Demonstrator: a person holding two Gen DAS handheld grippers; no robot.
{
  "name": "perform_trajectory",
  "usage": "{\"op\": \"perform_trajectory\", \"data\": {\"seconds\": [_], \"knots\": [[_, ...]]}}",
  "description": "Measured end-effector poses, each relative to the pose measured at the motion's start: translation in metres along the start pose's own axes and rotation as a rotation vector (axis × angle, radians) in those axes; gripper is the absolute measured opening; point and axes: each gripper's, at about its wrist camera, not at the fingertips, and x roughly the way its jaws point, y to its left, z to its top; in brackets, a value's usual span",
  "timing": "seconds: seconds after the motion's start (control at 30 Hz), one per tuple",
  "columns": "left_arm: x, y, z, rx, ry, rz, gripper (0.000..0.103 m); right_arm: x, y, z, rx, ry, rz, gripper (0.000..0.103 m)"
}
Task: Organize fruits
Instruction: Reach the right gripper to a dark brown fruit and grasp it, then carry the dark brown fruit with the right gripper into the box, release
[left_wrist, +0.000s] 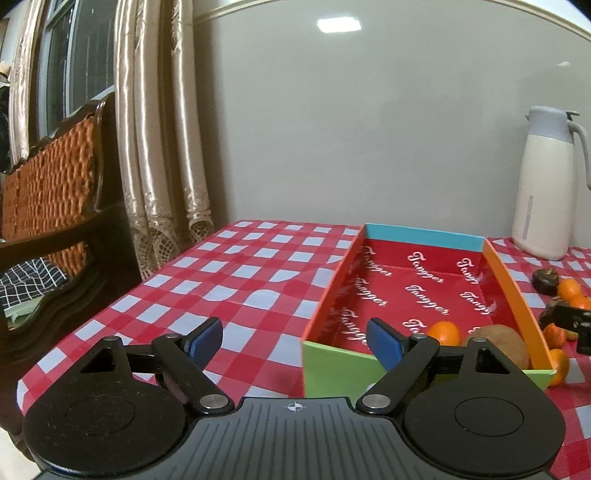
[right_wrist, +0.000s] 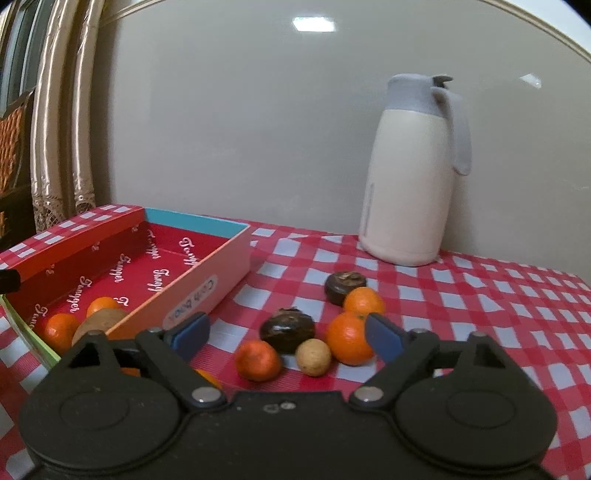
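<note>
A red cardboard box (left_wrist: 413, 280) with coloured walls lies on the checked table. It holds a tangerine (left_wrist: 444, 332) and a kiwi (left_wrist: 502, 345) at its near end; the right wrist view shows two tangerines (right_wrist: 61, 329) and the kiwi (right_wrist: 98, 320) in the box (right_wrist: 207, 280). My left gripper (left_wrist: 295, 341) is open and empty, in front of the box's green near wall. My right gripper (right_wrist: 286, 334) is open and empty, just above a cluster of loose fruit: tangerines (right_wrist: 257, 360) (right_wrist: 347, 341) (right_wrist: 364, 301), two dark mangosteens (right_wrist: 287, 329) (right_wrist: 344, 286) and a small tan fruit (right_wrist: 314, 357).
A white thermos jug (right_wrist: 410, 177) with a grey lid stands at the back by the wall, also in the left wrist view (left_wrist: 546, 184). A wooden wicker bench (left_wrist: 55, 206) and curtains (left_wrist: 162, 129) stand left of the table. The table edge (left_wrist: 110, 295) runs along the left.
</note>
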Motion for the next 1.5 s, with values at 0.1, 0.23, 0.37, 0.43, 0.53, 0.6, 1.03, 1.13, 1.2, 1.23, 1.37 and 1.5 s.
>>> {"op": "perform_trajectory", "data": {"seconds": [0.1, 0.23, 0.37, 0.43, 0.53, 0.6, 1.03, 1.13, 1.2, 1.23, 1.37, 1.5], "knots": [[0.000, 0.007, 0.000, -0.008, -0.004, 0.007, 0.085, 0.010, 0.006, 0.003, -0.023, 0.018, 0.011, 0.071], [0.000, 0.014, 0.001, -0.016, -0.007, 0.015, 0.085, 0.025, 0.005, 0.006, -0.014, 0.057, 0.003, 0.060], [-0.001, 0.017, 0.001, -0.019, -0.012, 0.019, 0.085, 0.038, 0.001, 0.005, 0.002, 0.112, -0.005, 0.053], [-0.002, 0.018, 0.001, -0.020, -0.013, 0.018, 0.085, 0.042, 0.002, 0.005, 0.001, 0.125, -0.006, 0.053], [-0.001, 0.021, 0.000, -0.024, -0.010, 0.023, 0.085, 0.045, 0.004, 0.004, -0.016, 0.142, -0.011, 0.055], [-0.001, 0.023, 0.000, -0.030, -0.009, 0.028, 0.085, 0.045, 0.007, 0.003, -0.035, 0.145, -0.022, 0.054], [-0.008, 0.041, -0.001, -0.076, -0.017, 0.049, 0.085, 0.033, 0.006, 0.008, -0.030, 0.111, -0.021, 0.040], [-0.009, 0.043, -0.002, -0.077, -0.017, 0.050, 0.085, 0.023, 0.009, 0.014, -0.033, 0.085, -0.009, 0.040], [-0.010, 0.044, -0.001, -0.080, -0.020, 0.049, 0.085, 0.016, 0.011, 0.019, -0.034, 0.062, 0.001, 0.040], [-0.010, 0.045, -0.001, -0.081, -0.021, 0.051, 0.085, 0.012, 0.013, 0.021, -0.036, 0.050, 0.003, 0.040], [-0.014, 0.049, -0.002, -0.082, -0.020, 0.055, 0.085, -0.006, 0.022, 0.030, -0.041, -0.022, 0.050, 0.040], [-0.016, 0.056, -0.002, -0.083, -0.021, 0.066, 0.085, -0.016, 0.036, 0.037, -0.051, -0.081, 0.100, 0.040]]}}
